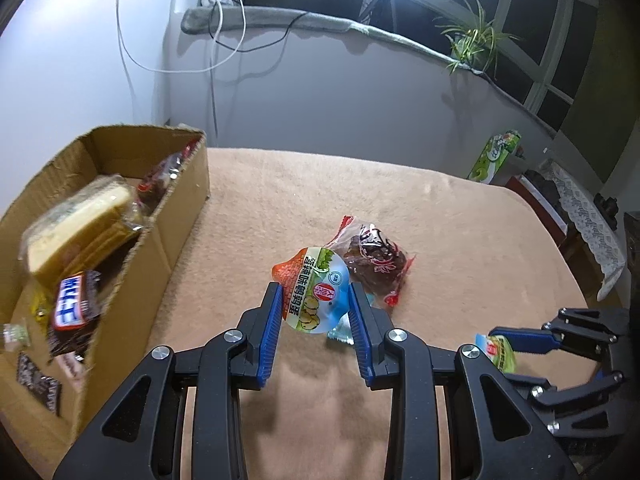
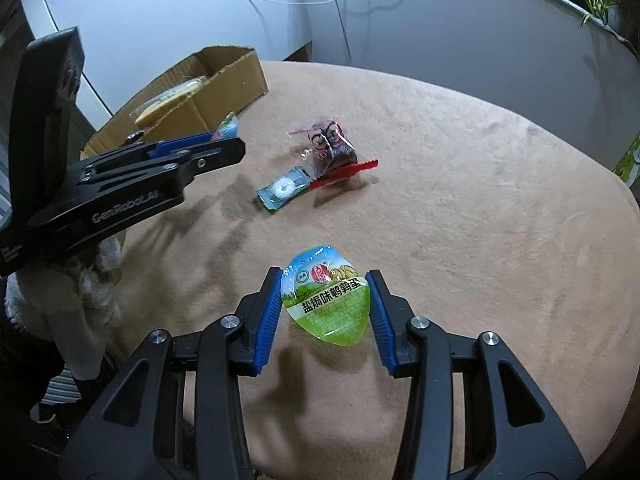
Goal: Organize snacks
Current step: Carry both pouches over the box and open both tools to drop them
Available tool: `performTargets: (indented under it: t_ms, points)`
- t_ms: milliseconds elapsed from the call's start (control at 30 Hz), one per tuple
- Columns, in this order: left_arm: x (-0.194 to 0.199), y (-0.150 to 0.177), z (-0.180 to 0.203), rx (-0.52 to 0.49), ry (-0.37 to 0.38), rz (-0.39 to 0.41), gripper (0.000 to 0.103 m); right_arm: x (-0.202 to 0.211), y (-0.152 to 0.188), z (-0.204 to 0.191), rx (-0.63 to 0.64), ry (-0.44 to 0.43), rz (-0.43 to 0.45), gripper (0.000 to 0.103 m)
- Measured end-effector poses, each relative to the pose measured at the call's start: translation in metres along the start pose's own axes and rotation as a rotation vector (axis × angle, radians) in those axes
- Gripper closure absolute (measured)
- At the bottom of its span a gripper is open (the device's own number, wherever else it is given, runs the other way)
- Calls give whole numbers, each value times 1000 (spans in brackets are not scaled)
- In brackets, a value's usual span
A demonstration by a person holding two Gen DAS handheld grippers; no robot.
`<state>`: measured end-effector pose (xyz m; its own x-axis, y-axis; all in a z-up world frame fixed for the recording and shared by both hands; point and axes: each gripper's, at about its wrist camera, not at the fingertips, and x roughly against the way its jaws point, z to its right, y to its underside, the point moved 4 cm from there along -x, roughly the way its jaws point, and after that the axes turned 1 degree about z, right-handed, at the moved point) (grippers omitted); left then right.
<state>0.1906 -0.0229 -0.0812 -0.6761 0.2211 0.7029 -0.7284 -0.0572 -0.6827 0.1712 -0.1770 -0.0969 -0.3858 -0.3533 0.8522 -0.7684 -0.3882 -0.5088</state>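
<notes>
My left gripper (image 1: 316,300) is shut on an orange-and-blue quail egg cup (image 1: 314,292) and holds it above the table. My right gripper (image 2: 326,292) is shut on a green quail egg cup (image 2: 330,300), also held just above the cloth; it shows in the left wrist view (image 1: 500,350) too. A clear red-printed pack with a dark snack (image 1: 374,264) lies on the table ahead, with a small teal sachet (image 2: 284,189) beside it. An open cardboard box (image 1: 176,216) at the left holds cake (image 1: 76,228), a chocolate bar (image 1: 74,304) and other packets.
The table is covered by a tan cloth (image 2: 460,200). A green box (image 1: 494,156) stands at the far right edge. A wall with hanging cables (image 1: 216,40) and a window sill with a plant (image 1: 474,40) lie behind.
</notes>
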Motion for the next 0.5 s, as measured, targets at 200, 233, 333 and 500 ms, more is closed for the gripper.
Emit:
performTargets:
  t_ms: [200, 233, 333, 500]
  points:
    - [27, 0, -1, -10, -2, 38, 72, 8, -5, -12, 18, 4, 17, 59]
    - [30, 0, -1, -12, -2, 43, 72, 9, -6, -15, 21, 4, 18, 59]
    - [41, 1, -2, -16, -2, 57, 72, 12, -8, -23, 32, 5, 21, 59]
    - [57, 4, -7, -12, 0, 74, 72, 17, -12, -37, 60, 2, 27, 59]
